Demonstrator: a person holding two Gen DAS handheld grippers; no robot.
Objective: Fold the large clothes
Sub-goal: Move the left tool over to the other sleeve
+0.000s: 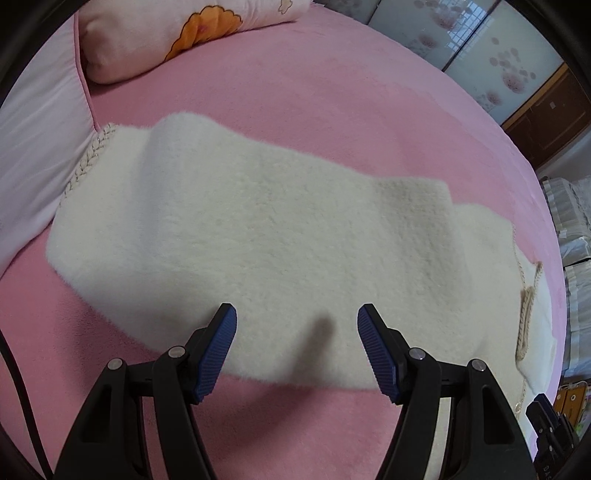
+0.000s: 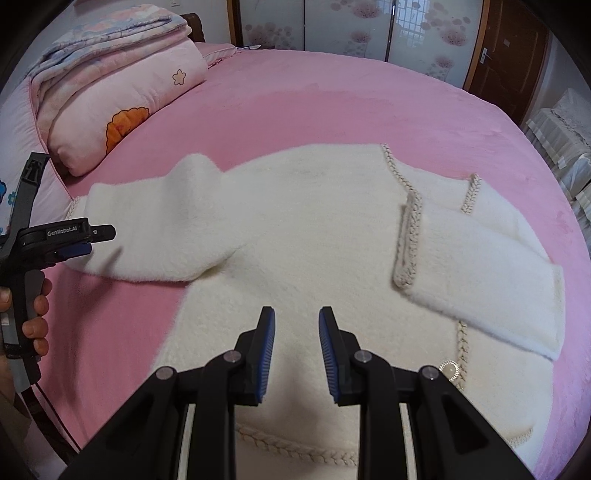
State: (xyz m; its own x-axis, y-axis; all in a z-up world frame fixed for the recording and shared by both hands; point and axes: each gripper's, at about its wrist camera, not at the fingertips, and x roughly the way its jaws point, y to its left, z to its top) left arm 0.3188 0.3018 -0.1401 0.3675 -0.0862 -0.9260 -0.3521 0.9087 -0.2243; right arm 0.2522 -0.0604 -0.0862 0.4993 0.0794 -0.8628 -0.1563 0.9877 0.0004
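Observation:
A white fluffy cardigan (image 2: 303, 229) with braided trim lies spread on the pink bed (image 2: 332, 99). One sleeve (image 2: 487, 266) is folded across its front, and the other sleeve (image 1: 258, 229) stretches out to the left. My left gripper (image 1: 297, 317) hovers over that outstretched sleeve's near edge, open, with nothing between its blue pads (image 1: 218, 354). The right wrist view shows it from the side as the left gripper (image 2: 99, 240), held by a hand (image 2: 37, 317). My right gripper (image 2: 297, 314) hangs above the cardigan's body with its jaws narrowly parted and empty.
A rolled pink quilt (image 2: 122, 92) lies at the bed's far left. Flower-patterned sliding doors (image 2: 351, 26) and a brown door (image 2: 506, 51) stand behind the bed. Cloth-covered furniture (image 2: 557, 125) lines the right side. A pale button (image 2: 448, 369) sits near the cardigan's front edge.

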